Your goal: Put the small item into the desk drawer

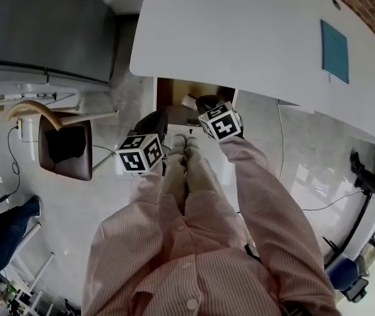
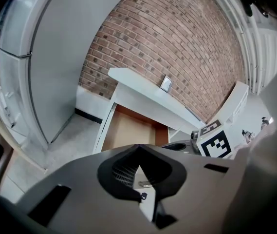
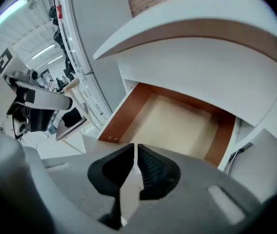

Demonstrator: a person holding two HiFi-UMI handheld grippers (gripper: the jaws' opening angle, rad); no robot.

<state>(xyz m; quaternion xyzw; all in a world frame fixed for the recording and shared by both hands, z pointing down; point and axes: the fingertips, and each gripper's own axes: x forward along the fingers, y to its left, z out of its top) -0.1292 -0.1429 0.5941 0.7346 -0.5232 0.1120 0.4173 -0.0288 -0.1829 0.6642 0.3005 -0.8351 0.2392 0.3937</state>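
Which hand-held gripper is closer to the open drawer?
The right hand-held gripper: it reaches over the open drawer at the edge of the desk. The left hand-held gripper is farther back, beside the shoes.

**Desk, drawer and floor: surfaces and what they carry**

White desk (image 1: pixel 240 31): broad pale top with a curved near-left corner, standing before a brick wall. One teal rectangular pad (image 1: pixel 335 50) lies flat on it, toward the far right. Below the top's near edge, a drawer (image 3: pixel 177 123) is pulled open, with brown side walls and a tan bottom. Pale glossy floor (image 1: pixel 115 97): a brown chair (image 1: pixel 65 147) stands on it at left, and a thin cable (image 1: pixel 14 166) trails beside the chair.
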